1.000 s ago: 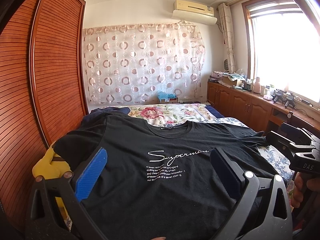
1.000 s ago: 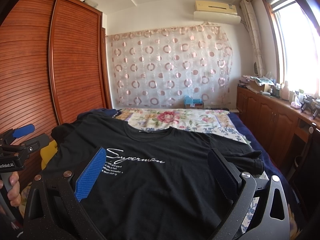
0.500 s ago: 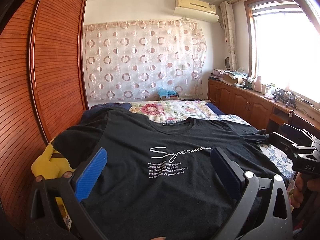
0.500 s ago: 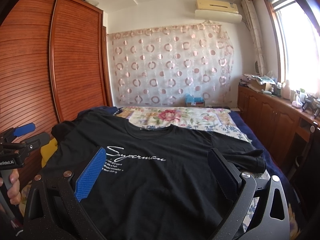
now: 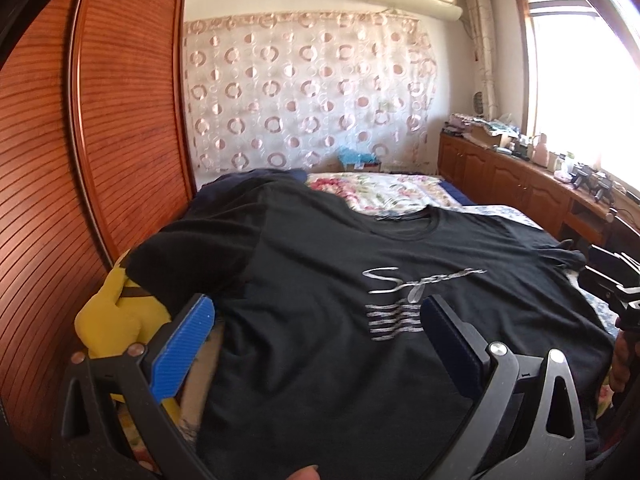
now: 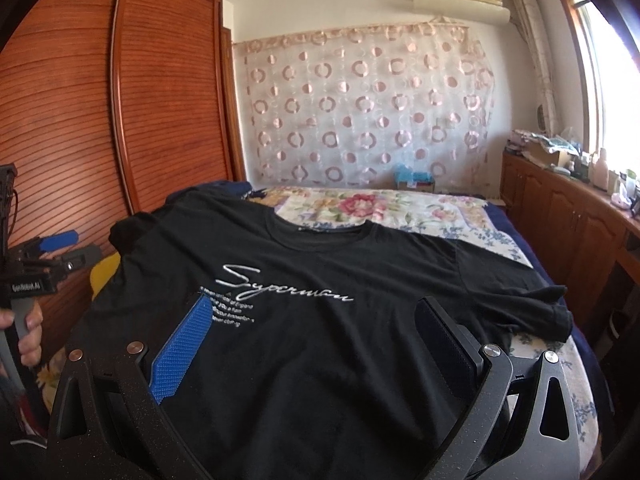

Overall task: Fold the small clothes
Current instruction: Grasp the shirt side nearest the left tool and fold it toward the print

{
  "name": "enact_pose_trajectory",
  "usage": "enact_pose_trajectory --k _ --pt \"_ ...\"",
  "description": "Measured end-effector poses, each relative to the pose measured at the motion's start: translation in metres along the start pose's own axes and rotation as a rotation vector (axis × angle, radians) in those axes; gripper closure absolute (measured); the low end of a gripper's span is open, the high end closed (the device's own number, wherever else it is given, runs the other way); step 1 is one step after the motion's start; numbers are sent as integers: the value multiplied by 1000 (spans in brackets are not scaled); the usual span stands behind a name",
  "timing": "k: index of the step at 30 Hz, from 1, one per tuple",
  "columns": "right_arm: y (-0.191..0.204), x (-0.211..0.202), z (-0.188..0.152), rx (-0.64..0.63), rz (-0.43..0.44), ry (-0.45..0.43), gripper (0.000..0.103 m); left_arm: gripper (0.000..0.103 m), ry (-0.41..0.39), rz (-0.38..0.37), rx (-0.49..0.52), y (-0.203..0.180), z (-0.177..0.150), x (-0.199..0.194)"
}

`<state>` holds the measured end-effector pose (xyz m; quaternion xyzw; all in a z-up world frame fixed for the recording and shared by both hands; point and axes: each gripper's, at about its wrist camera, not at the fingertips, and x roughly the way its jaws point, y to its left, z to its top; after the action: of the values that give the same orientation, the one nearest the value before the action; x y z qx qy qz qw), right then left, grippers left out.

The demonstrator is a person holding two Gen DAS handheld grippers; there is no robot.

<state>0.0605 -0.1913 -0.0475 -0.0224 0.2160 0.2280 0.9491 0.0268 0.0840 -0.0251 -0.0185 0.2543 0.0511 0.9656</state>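
- T-shirt (image 6: 320, 320): black, with white script print (image 6: 280, 288) on the chest; lies face up and spread flat on the bed (image 6: 384, 204), collar toward the far curtain (image 6: 360, 112), hem toward the cameras
- Sleeves: the one on the wardrobe (image 5: 100, 140) side of the T-shirt overhangs a yellow soft toy (image 5: 112, 316); the opposite sleeve (image 6: 532, 308) lies rumpled at the T-shirt's window-side edge
- Left tongs (image 5: 316, 340): jaws spread wide, holding nothing; they hang over the wardrobe-side half of the T-shirt near its side seam, the blue pad (image 5: 184, 348) just past the cloth edge; contact with the cloth cannot be told
- Right tongs (image 6: 312, 340): likewise wide open and empty, over the lower middle of the T-shirt, just below the print
- Step in hand (judged): the approach to a first grasp; no fold is yet made
- Doing it well (judged): each pair of tongs should take one edge point, shoulder and hem on the same side of the T-shirt, so that the side panel comes over as one flat strip
- Pinch only the upper cloth with its back layer, not the floral bedcover (image 5: 384, 188) beneath
- Smooth the rumpled sleeve inward before the fold, or it will bulk the crease
- Lift low and carry across evenly; soft knit sags and skews if one end leads
- Risk (judged): the soft toy under the wardrobe-side sleeve may snag or lift with the cloth
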Motion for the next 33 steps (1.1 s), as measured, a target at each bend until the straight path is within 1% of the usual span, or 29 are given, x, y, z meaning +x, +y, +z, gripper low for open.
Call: enact_pose_trajectory --k 2,6,10,12,16,18,19,20,22,25,26,30,31,32,33 --pt "-3 10 -2 4 14 25 0 0 11 19 -3 16 1 8" --pt "-3 29 -5 4 38 58 0 0 40 13 -26 45 6 22" --pt "2 42 -9 -10 51 89 0 0 66 31 -87 81 8 33" --pt "5 47 -11 -14 64 104 0 3 77 37 -129 97 4 37" --pt "13 58 -15 -49 74 125 0 6 119 46 -148 113 -12 46" --pt "17 62 -18 -61 80 134 0 11 160 25 -152 114 -22 56" --pt "18 64 -19 -68 82 144 0 17 174 18 -152 113 -25 59" --pt "19 66 -20 -73 84 152 0 21 200 14 -146 113 -30 67" --pt "19 67 -21 -79 85 161 0 24 233 19 -116 111 -33 76" --pt "21 67 -22 -88 82 158 0 33 277 62 -66 105 -39 95" --pt "21 67 -22 -89 81 158 0 39 285 70 -60 106 -40 100" --pt "22 67 -23 -96 78 160 0 52 306 122 -32 120 -41 114" --pt "23 67 -23 -99 77 160 0 59 312 129 -27 122 -42 117" --pt "23 67 -23 -102 76 160 0 64 317 132 -22 122 -42 121" --pt "23 67 -23 -104 76 159 0 64 316 137 -13 123 -42 124"
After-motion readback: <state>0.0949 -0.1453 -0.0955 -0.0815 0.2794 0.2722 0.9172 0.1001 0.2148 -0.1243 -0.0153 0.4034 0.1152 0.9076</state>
